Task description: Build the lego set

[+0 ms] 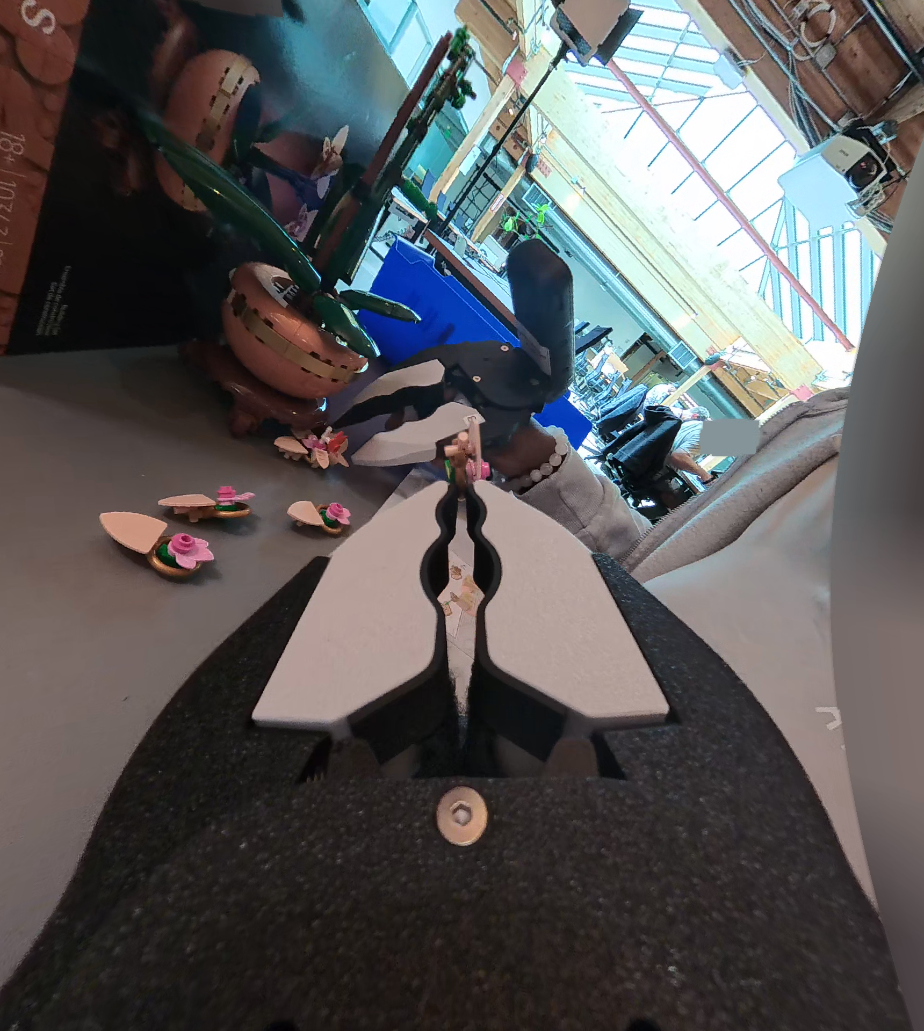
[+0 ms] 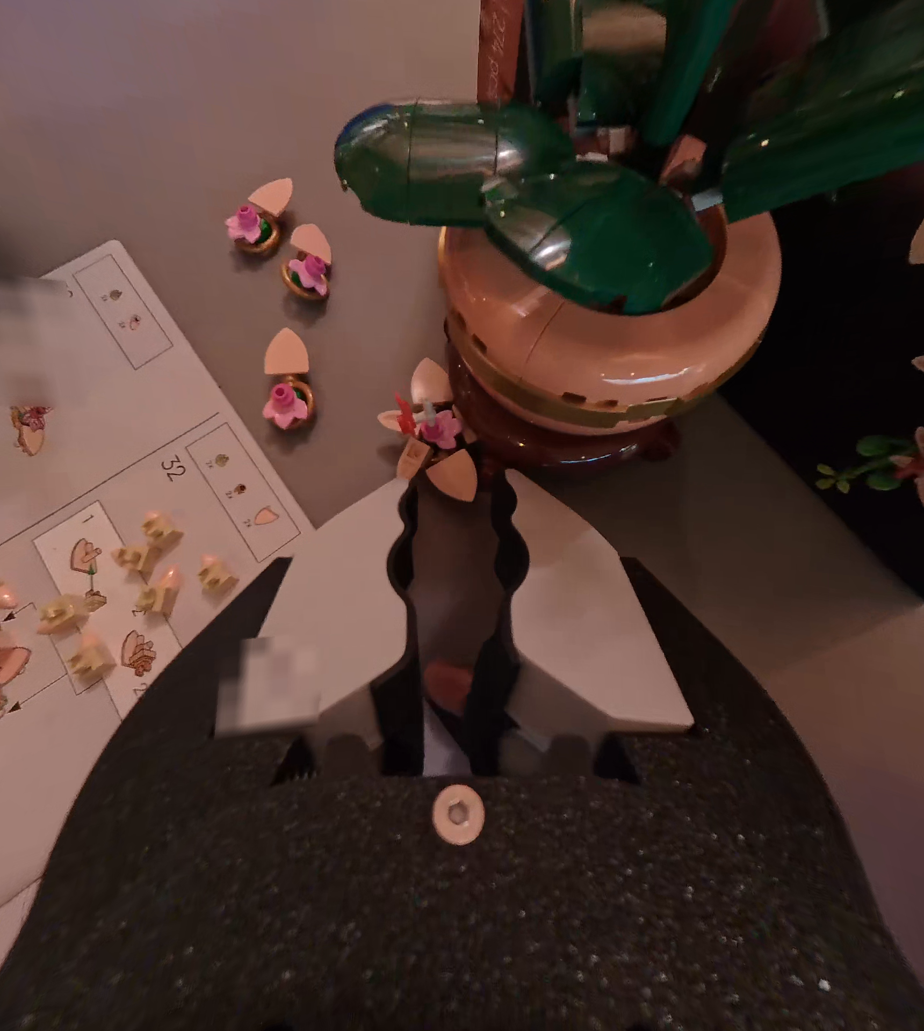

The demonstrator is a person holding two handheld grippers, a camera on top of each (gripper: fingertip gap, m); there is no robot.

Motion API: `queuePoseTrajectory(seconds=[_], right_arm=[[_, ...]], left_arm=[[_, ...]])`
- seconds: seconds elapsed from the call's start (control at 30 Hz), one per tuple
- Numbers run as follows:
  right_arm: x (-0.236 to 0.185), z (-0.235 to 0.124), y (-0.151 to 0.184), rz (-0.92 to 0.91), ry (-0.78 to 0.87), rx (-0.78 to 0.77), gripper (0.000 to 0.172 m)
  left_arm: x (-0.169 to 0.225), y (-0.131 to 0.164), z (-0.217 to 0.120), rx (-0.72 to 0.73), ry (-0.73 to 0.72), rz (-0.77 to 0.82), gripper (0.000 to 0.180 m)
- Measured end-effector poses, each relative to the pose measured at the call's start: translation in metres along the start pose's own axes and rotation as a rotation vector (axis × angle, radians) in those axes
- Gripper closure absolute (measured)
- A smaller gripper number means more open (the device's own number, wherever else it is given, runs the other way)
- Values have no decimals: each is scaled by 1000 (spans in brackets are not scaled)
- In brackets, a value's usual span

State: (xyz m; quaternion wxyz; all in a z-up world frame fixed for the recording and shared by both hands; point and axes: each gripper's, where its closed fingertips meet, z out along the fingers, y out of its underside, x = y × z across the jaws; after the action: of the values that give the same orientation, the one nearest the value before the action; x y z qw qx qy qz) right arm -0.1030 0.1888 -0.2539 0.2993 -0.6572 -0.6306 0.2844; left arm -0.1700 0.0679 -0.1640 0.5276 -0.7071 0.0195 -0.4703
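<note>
Left wrist view: my left gripper [image 1: 460,491] is pinching its jaws almost together on a small brick-built flower piece of tan, green and pink parts [image 1: 464,454], which is sticking up out of the fingertips. Just beyond it my right gripper [image 1: 345,441] is hanging with its white fingers parted, their tips near a loose flower cluster of cream petals with pink and red bits [image 1: 317,444] lying on the grey tabletop [image 1: 58,641]. That cluster is sitting at the foot of a peach, gold-banded brick-built pot on a dark brown base [image 1: 281,346], from which glossy dark green leaves [image 1: 236,206] are rising. Three small gold rings carrying pink blossoms and cream petals [image 1: 180,549] are lying apart to the left.

Right wrist view: I am looking down between my right gripper's [image 2: 454,491] narrowly open fingers. Nothing is being pressed between them; the cream-petalled cluster [image 2: 437,441] is lying just ahead of the tips, against the pot's [image 2: 605,346] brown base. A white printed instruction sheet [image 2: 113,446] is lying to the left with several pale yellow-green small brick pieces [image 2: 153,563] scattered on it.
</note>
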Motion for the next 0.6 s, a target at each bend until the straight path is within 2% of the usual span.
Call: queuePoseTrajectory(seconds=[0.2,0.4,0.53,0.6], right_arm=[[-2,-1,1,-76,25,-17,148],[-8,2,4,-150,31,-44,160],[-12,-1,1,-134,6,-25,163],[-8,-1,3,-78,18,-39,157]], left_arm=[[1,5,2,-21,8,-8,178],[1,7,2,-28,7,-10,178],[1,8,3,-32,9,-12,178],[2,8,3,-35,11,-12,178]])
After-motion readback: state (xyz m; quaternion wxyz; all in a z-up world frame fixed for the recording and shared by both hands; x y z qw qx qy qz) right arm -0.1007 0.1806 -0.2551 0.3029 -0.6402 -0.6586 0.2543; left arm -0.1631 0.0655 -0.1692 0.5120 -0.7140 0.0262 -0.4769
